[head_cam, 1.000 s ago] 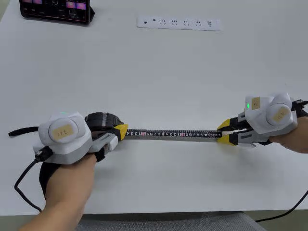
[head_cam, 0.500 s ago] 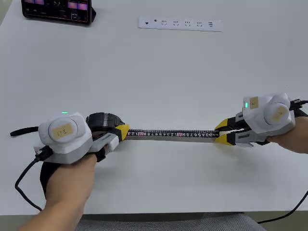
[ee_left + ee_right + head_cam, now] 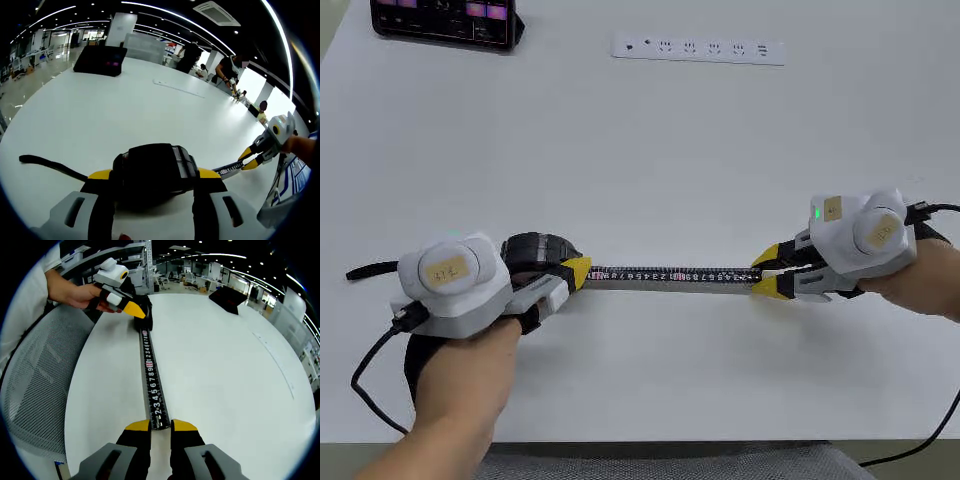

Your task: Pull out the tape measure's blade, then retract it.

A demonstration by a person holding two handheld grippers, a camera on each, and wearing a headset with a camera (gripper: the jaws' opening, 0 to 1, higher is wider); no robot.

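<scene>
Currently the left gripper clamps the tape measure at eight o'clock on the table; its blade stretches toward three o'clock, tip pinched by the right gripper.

The big white table has a long white power strip lying flat on its far side. A dark screen stands at the far left. A black strap lies near the front left.
</scene>
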